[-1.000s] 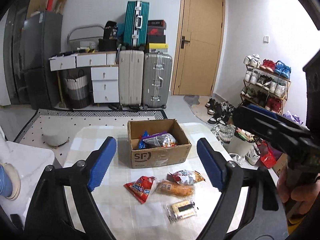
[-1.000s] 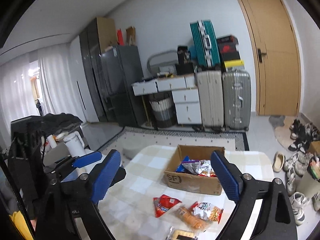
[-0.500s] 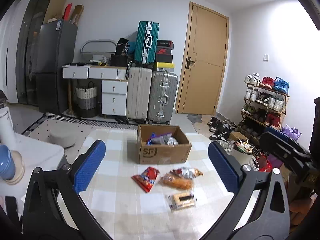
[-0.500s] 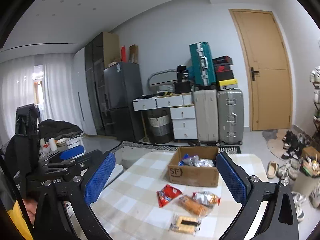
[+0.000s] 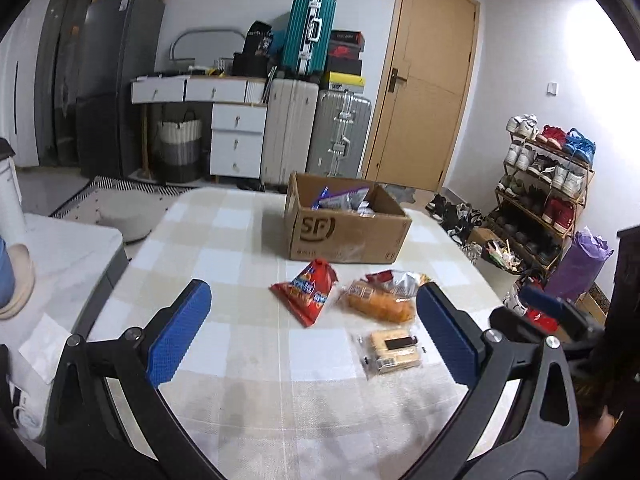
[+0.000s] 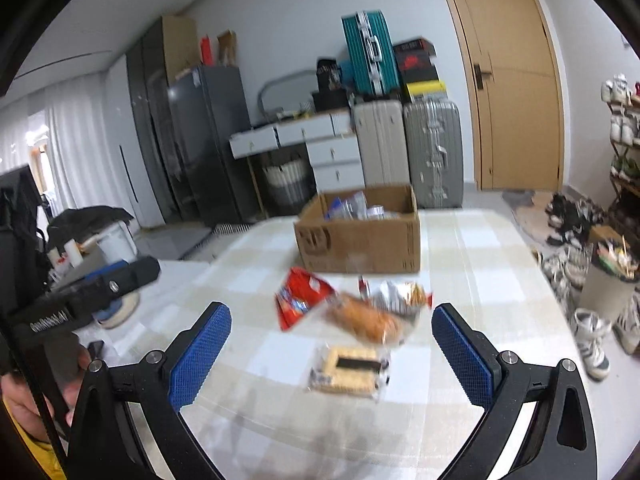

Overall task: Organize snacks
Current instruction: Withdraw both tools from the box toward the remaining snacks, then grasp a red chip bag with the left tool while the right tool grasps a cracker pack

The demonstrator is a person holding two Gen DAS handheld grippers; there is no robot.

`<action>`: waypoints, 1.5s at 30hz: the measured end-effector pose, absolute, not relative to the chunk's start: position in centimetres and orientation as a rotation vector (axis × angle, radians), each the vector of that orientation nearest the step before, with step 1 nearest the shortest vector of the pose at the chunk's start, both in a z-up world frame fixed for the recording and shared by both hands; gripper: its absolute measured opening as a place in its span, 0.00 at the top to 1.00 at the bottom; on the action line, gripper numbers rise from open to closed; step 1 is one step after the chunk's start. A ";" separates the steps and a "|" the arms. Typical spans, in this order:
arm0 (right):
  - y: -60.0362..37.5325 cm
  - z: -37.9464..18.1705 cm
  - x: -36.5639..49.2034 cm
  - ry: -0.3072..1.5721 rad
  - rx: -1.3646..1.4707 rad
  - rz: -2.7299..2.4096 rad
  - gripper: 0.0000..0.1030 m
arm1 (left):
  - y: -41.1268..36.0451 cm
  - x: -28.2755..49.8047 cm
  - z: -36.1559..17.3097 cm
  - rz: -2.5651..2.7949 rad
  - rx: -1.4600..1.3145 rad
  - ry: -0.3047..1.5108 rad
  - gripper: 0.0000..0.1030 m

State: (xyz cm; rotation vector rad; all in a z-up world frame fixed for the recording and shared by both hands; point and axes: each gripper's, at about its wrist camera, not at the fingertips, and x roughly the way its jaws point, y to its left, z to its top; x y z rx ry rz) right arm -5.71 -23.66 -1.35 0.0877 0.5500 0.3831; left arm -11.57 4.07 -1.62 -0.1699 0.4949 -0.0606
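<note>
Two handheld grippers with blue ridged pads are hovering over a round table (image 5: pixel 224 240) covered in a beige-and-white checked cloth, where four loose snacks are waiting to go into the open brown cardboard box (image 5: pixel 348 232) stamped "SF" at the far side. The left gripper (image 5: pixel 312 332) and the right gripper (image 6: pixel 332 352) are both standing with jaws spread wide and nothing between them. A flat clear-wrapped pack of pale crackers with a dark label (image 6: pixel 350 368) is lying nearest, just ahead of the right gripper and centred between its pads, its long axis running across the opening; from the left gripper it is lying off toward the right pad. Beyond it are sitting a red crisp bag (image 5: pixel 310 296), an orange-filled clear bread bag (image 5: pixel 376 304) and a silvery snack packet (image 6: pixel 400 294), all short of the box. The right hand looks better placed for the cracker pack.
</note>
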 end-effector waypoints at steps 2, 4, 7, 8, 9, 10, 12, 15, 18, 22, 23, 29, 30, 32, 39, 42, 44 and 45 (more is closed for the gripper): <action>-23.4 -3.1 -4.8 0.587 0.088 0.387 0.01 | 4.0 -10.7 -3.1 -0.057 -0.166 0.518 0.00; -23.3 -4.4 -3.8 0.619 0.090 0.385 0.01 | 4.1 -8.2 -4.1 -0.056 -0.170 0.541 0.00; -23.0 -6.1 -2.1 0.671 0.095 0.382 0.01 | 4.2 -4.1 -5.6 -0.054 -0.175 0.576 0.00; -22.8 -6.8 -1.5 0.692 0.094 0.383 0.01 | 4.2 -2.9 -6.1 -0.053 -0.176 0.585 0.00; -22.6 -7.4 -1.1 0.712 0.090 0.379 0.01 | 4.4 -1.5 -6.4 -0.053 -0.178 0.598 0.00; -22.3 -8.1 -0.5 0.733 0.084 0.374 0.01 | 4.3 -0.8 -6.7 -0.052 -0.179 0.608 0.00; -22.0 -9.4 0.8 0.783 0.076 0.367 0.01 | 4.4 0.5 -7.6 -0.050 -0.181 0.629 0.00; -21.5 -11.4 2.6 0.865 0.081 0.372 0.01 | 4.3 1.9 -9.0 -0.052 -0.190 0.667 0.00; -20.8 -13.1 4.4 0.939 0.063 0.359 0.01 | 4.4 2.6 -9.9 -0.047 -0.196 0.692 0.00; -20.1 -14.9 5.8 1.024 0.055 0.336 0.01 | 4.4 3.4 -10.9 -0.043 -0.196 0.717 0.00; -19.7 -14.9 5.8 1.014 0.021 0.326 0.01 | 4.4 3.8 -11.2 -0.043 -0.194 0.721 0.00; -17.1 -16.1 6.2 1.009 -0.159 0.283 0.02 | 4.7 4.4 -12.0 -0.034 -0.200 0.744 0.00; -17.0 -16.1 6.2 1.007 -0.163 0.285 0.05 | 4.8 4.5 -12.2 -0.033 -0.203 0.749 0.00; -16.7 -16.1 6.0 0.996 -0.174 0.298 0.12 | 5.0 4.7 -12.4 -0.030 -0.209 0.755 0.00; -16.2 -15.6 5.0 0.964 -0.164 0.332 0.35 | 5.3 4.2 -12.1 -0.016 -0.203 0.749 0.00; -17.2 -15.1 4.6 0.956 -0.085 0.360 0.37 | 5.2 3.6 -11.7 -0.013 -0.197 0.742 0.00; -18.3 -14.7 4.6 0.959 -0.004 0.388 0.37 | 5.1 3.3 -11.4 -0.009 -0.191 0.739 0.00; -18.7 -14.5 4.5 0.956 0.025 0.396 0.37 | 5.1 3.2 -11.4 -0.006 -0.188 0.741 0.00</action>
